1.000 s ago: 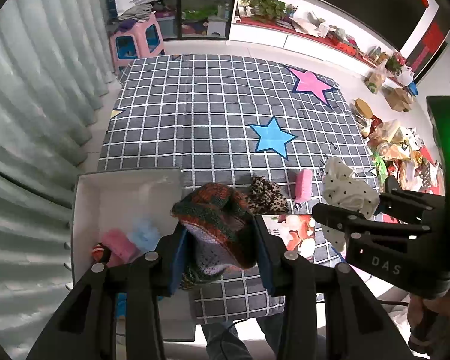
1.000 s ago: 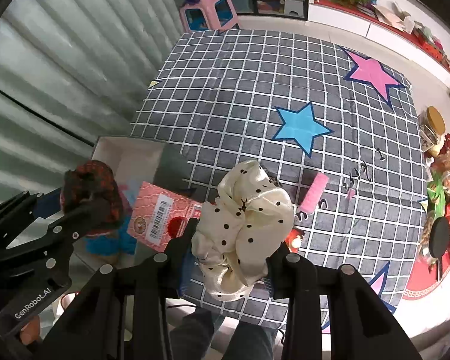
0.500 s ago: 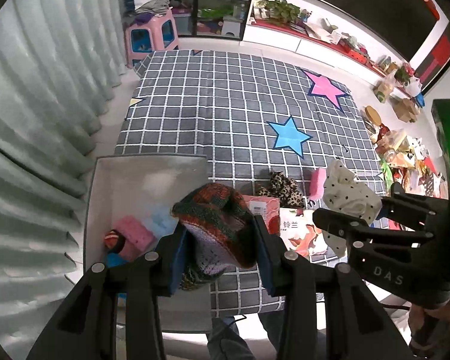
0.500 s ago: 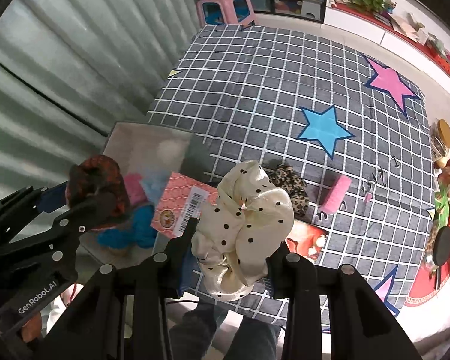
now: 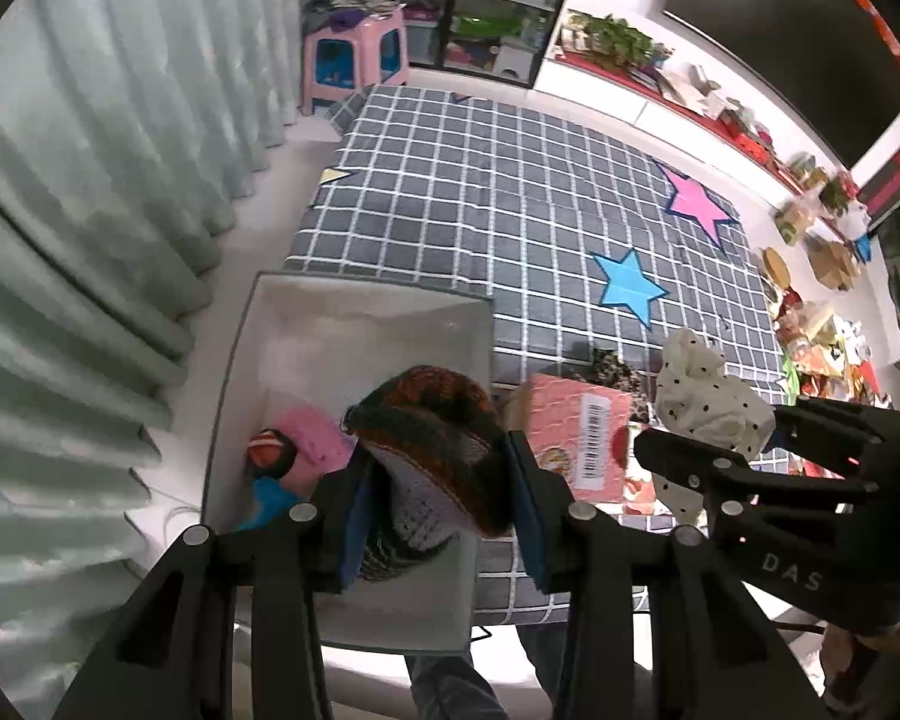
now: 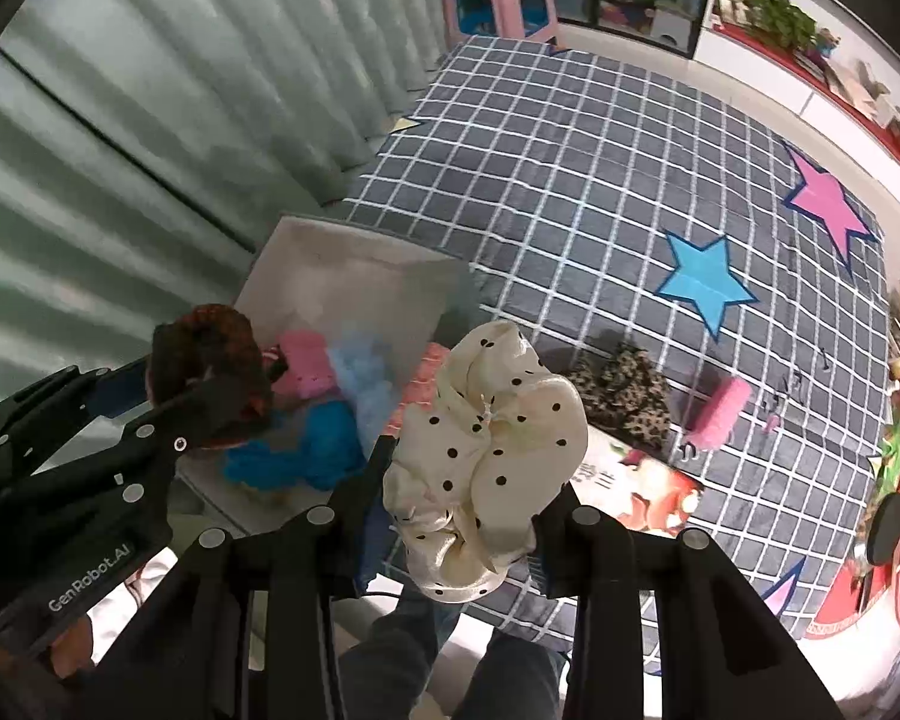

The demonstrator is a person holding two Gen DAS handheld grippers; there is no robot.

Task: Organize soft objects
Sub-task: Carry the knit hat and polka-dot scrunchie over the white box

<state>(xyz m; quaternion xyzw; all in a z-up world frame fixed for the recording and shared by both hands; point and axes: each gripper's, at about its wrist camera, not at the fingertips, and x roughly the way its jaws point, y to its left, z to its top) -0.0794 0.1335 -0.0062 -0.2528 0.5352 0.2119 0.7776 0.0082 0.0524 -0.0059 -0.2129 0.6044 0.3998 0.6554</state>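
Note:
My left gripper [image 5: 438, 510] is shut on a red-brown and grey knitted scrunchie [image 5: 432, 450] and holds it over the white box [image 5: 366, 324]; it also shows in the right wrist view [image 6: 210, 360]. My right gripper [image 6: 462, 516] is shut on a cream polka-dot scrunchie [image 6: 486, 444], held above the mat just right of the box; it also shows in the left wrist view [image 5: 708, 402]. The box [image 6: 342, 276] holds pink [image 6: 306, 360], light blue [image 6: 360, 372] and blue [image 6: 306, 450] soft items. A leopard scrunchie [image 6: 624, 390] and a pink roll [image 6: 717, 414] lie on the mat.
The grey checked mat [image 6: 570, 180] has blue [image 6: 705, 282] and pink [image 6: 828, 198] stars. A pink carton [image 5: 576, 432] lies beside the box. Curtains [image 5: 90, 240] hang at left. A pink stool [image 5: 354, 60] stands at the back. Clutter [image 5: 822, 330] lines the right edge.
Both grippers have moved left with their scrunchies still held. The left one has gone from over the mat beside the box to over the box.

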